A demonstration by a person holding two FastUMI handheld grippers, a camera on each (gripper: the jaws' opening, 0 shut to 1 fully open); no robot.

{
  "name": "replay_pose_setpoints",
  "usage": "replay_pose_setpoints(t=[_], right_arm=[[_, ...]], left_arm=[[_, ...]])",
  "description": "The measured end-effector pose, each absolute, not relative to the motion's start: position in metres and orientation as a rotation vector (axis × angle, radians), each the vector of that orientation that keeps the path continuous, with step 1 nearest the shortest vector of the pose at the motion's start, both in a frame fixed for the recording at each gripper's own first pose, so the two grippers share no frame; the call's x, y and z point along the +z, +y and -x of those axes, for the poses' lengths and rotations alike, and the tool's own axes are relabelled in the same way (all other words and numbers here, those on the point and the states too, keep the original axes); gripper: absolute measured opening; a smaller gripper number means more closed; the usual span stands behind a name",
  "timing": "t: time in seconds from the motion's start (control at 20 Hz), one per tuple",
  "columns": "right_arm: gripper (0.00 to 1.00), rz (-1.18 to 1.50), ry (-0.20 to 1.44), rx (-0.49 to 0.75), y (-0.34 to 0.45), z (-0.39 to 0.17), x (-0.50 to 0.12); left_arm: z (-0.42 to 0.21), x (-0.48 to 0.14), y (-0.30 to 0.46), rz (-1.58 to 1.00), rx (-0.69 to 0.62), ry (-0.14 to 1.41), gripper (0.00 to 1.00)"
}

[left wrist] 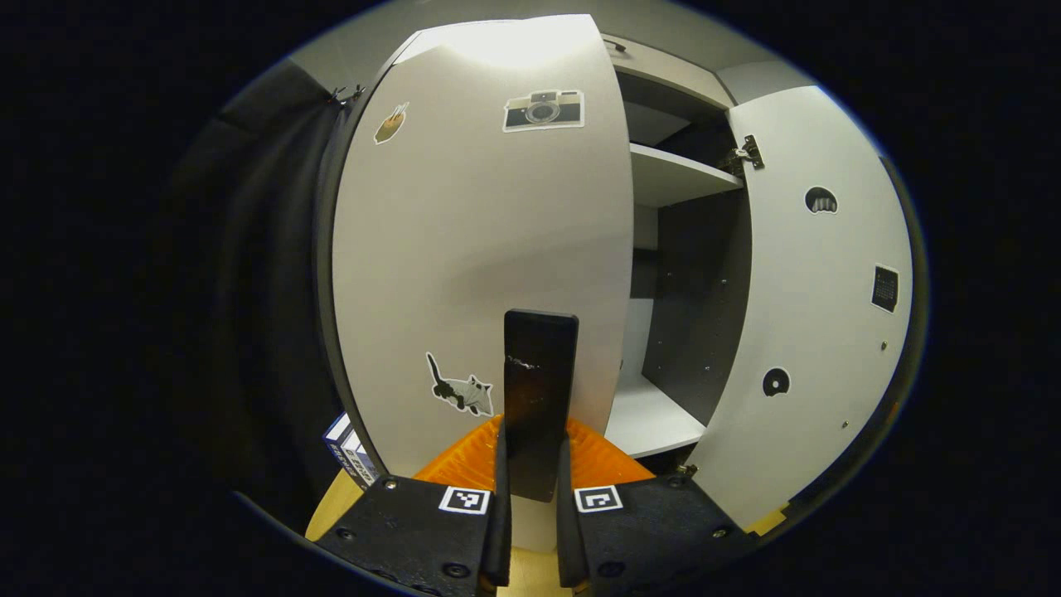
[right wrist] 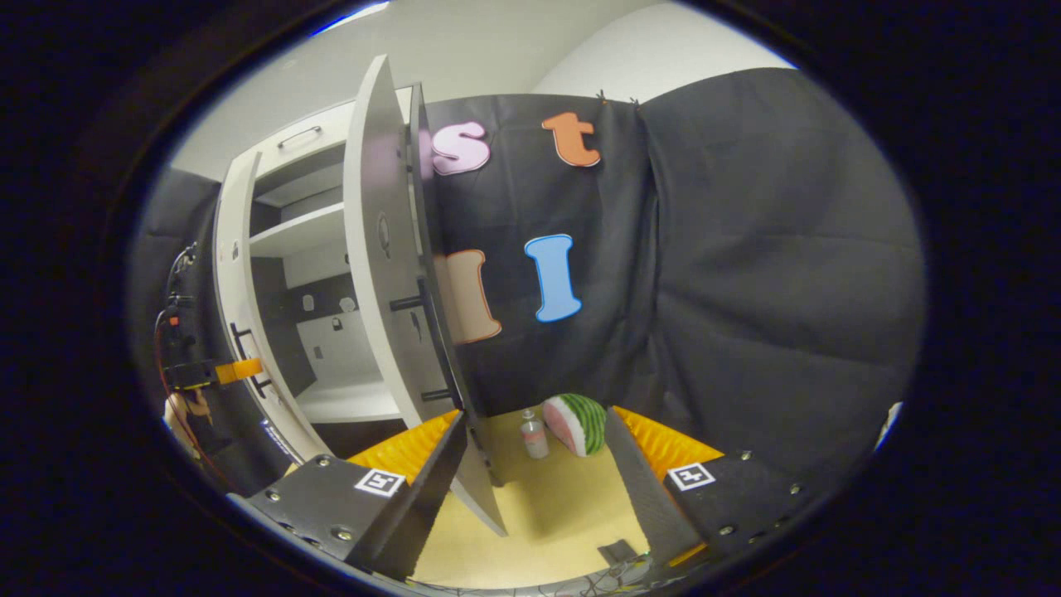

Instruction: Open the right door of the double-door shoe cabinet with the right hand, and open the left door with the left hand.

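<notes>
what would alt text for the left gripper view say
The left gripper is shut on the black handle of the cabinet's left door, which bears camera, cat and snack stickers. Beyond it the right door stands open, showing white shelves inside.

Low in your right gripper view you see the tan floor (right wrist: 547,506). On it, near the frame's middle, a small bottle (right wrist: 535,437) stands upright just beside a watermelon-slice toy (right wrist: 576,423), close against the black cloth.
</notes>
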State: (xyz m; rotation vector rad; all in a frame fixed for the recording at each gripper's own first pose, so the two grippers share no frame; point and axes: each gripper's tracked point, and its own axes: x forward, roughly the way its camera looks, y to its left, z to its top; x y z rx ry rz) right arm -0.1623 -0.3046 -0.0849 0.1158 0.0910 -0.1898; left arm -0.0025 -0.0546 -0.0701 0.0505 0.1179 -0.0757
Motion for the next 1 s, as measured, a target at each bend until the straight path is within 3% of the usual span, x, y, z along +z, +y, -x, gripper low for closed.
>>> replay_pose_setpoints(t=[1.0], right_arm=[[0.99, -0.142, 0.145, -0.188, -0.299, 0.129, -0.104]], left_arm=[[0.038, -0.07, -0.028, -0.014, -0.13, 0.126, 0.23]])
